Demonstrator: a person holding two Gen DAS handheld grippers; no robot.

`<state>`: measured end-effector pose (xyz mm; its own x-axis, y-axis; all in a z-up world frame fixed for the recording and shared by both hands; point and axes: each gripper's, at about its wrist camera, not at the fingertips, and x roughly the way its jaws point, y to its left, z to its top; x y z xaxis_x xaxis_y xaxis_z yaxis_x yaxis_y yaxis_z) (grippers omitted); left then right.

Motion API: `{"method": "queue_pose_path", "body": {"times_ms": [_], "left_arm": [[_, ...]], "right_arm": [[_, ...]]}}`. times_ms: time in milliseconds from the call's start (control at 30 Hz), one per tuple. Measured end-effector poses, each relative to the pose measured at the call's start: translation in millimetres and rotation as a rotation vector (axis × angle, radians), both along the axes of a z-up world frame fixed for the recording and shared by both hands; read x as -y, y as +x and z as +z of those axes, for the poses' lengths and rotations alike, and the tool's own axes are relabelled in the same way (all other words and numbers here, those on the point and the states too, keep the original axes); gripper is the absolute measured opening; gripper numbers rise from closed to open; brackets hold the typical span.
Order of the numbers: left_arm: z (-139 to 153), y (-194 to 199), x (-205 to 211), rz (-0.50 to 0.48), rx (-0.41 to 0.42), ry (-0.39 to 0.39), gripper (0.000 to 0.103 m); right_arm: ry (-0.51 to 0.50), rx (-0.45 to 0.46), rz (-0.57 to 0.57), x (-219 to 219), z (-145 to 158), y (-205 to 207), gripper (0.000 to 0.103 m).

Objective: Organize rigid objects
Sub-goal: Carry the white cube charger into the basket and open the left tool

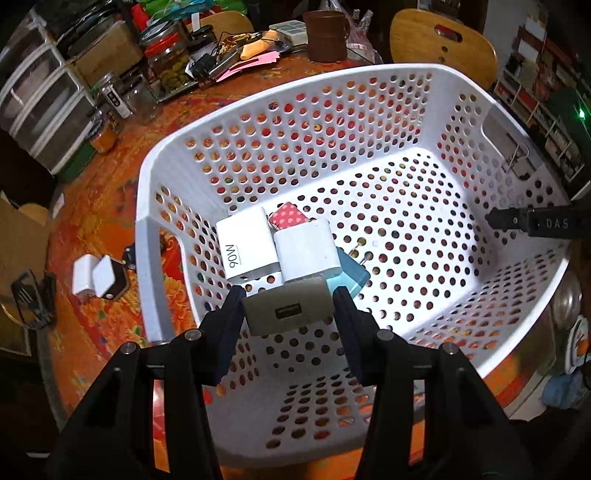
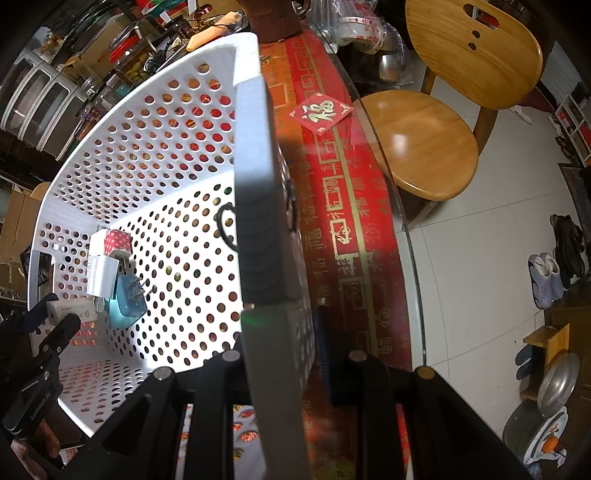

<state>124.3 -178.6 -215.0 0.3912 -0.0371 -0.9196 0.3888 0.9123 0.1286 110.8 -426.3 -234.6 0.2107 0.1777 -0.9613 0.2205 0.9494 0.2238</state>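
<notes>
My left gripper [image 1: 289,295] is shut on a grey USB charger [image 1: 288,313], holding it low inside the white perforated basket [image 1: 295,84], near the left wall. On the basket floor just ahead lie a white 90W charger [image 1: 244,253], a plain white charger [image 1: 306,250], a red dotted charger [image 1: 290,217] and a blue charger [image 1: 352,276]. My right gripper [image 2: 280,332] is shut on the basket's right rim [image 2: 255,177]; in the left wrist view its dark fingertips [image 1: 532,221] show at that rim. The right wrist view also shows the left gripper [image 2: 55,314] with the grey charger [image 2: 70,309].
Two white chargers [image 1: 94,278] lie on the orange patterned tablecloth [image 1: 99,206] left of the basket. Jars [image 1: 168,62], a brown mug [image 1: 327,35] and clutter crowd the table's far side. Wooden chairs [image 2: 424,144] stand past the glass table edge on the right.
</notes>
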Motion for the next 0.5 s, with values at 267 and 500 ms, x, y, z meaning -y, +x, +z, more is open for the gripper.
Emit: {"method": "queue_pose_path", "body": {"times_ms": [267, 500], "left_arm": [[9.3, -6.5, -10.4, -0.001, 0.059, -0.088, 0.065], [61.9, -17.8, -57.0, 0.068, 0.183, -0.217, 0.09]], "right_arm": [[-0.007, -0.002, 0.002, -1.1, -0.2, -0.1, 0.021], [-0.016, -0.009, 0.006, -2.6, -0.5, 0.1, 0.021]]}}
